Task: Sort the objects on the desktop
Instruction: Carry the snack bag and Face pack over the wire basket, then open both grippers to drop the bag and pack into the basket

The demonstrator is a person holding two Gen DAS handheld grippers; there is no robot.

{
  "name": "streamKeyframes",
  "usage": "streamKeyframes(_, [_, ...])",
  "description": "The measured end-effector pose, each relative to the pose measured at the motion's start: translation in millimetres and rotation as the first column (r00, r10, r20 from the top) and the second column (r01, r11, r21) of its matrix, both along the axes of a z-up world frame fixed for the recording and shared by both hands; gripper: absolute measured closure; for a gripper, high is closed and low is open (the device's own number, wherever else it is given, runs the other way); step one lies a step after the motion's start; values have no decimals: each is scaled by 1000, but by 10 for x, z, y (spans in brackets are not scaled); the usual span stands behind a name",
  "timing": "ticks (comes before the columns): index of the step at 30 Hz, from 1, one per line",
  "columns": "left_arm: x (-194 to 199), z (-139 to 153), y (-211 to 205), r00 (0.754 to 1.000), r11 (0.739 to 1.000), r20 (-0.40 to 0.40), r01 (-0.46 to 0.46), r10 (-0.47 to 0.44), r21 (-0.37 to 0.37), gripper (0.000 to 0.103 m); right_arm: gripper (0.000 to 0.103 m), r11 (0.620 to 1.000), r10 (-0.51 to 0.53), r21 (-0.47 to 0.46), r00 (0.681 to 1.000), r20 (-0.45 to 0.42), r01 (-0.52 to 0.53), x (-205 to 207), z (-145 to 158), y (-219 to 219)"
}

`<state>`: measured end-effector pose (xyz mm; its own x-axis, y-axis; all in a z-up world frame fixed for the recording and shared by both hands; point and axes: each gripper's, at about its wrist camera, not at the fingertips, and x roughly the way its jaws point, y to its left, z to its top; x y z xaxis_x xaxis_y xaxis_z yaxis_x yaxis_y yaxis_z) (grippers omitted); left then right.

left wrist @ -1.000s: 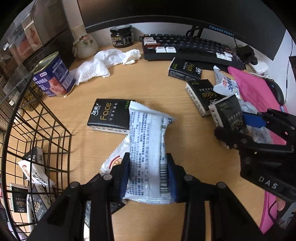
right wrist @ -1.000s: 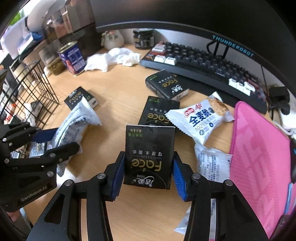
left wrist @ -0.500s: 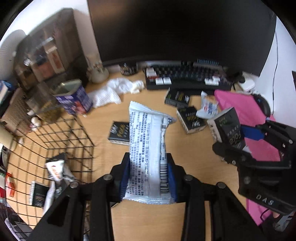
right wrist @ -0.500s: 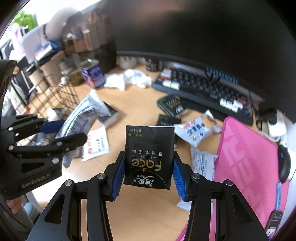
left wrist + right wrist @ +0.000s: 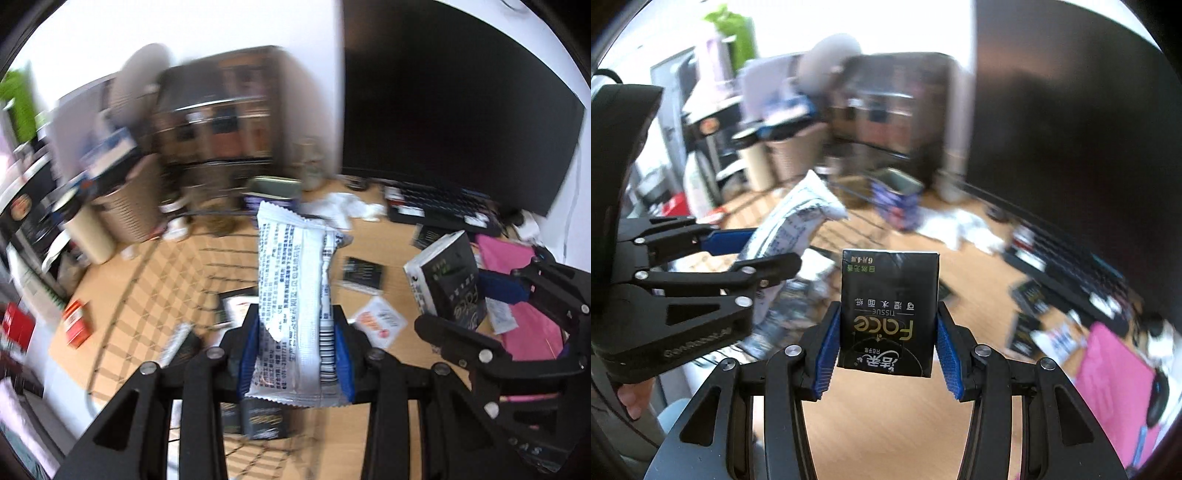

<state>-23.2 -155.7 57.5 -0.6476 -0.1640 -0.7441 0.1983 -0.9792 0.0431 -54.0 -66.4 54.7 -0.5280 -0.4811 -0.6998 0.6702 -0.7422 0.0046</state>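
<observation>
Left wrist view is showing the wire basket (image 5: 155, 280) spreading across the lower left of the frame, its mesh smearing into streaks, so its rim is hard to place; a drop aimed by eye risks landing on the counter (image 5: 399, 295) instead. The left tool (image 5: 295, 354) is clamping the white snack packet (image 5: 295, 295) near its bottom seam only, at the centre of the frame. The tall, limp wrapper is leaning above the pads and could be slipping or folding if swung. At the right of the frame, the right tool (image 5: 476, 310) is gripping the black tissue pack (image 5: 447, 277); the two tools are travelling close together and could be knocking. Right wrist view is showing that tissue pack pinched squarely at centre. The basket's contents are mostly hiding behind the tool and packet, and the small packs on the counter are too blurred to read.
</observation>
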Motion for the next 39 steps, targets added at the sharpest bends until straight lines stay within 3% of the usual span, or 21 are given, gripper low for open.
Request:
streamKeyframes(7, [374,-71,-729,984,984,0,-177,177,30,63,56,989,147,19,988,-44,-146,235,136,-761])
streamKeyframes(11, [420,-131,-920,974,974,1,-225,225,20,63,56,981,191,27,981,-36,-191,289,69,-1024])
streamKeyframes(28, [183,-517,-967,979,980,86,-190,186,51,63,55,976,198,85,980,27,-200,48,-338,-1147])
streamKeyframes(39, [182,-523,-961,980,981,88,-185,180,55,63,55,973,212,89,977,29,-214,58,-358,-1170])
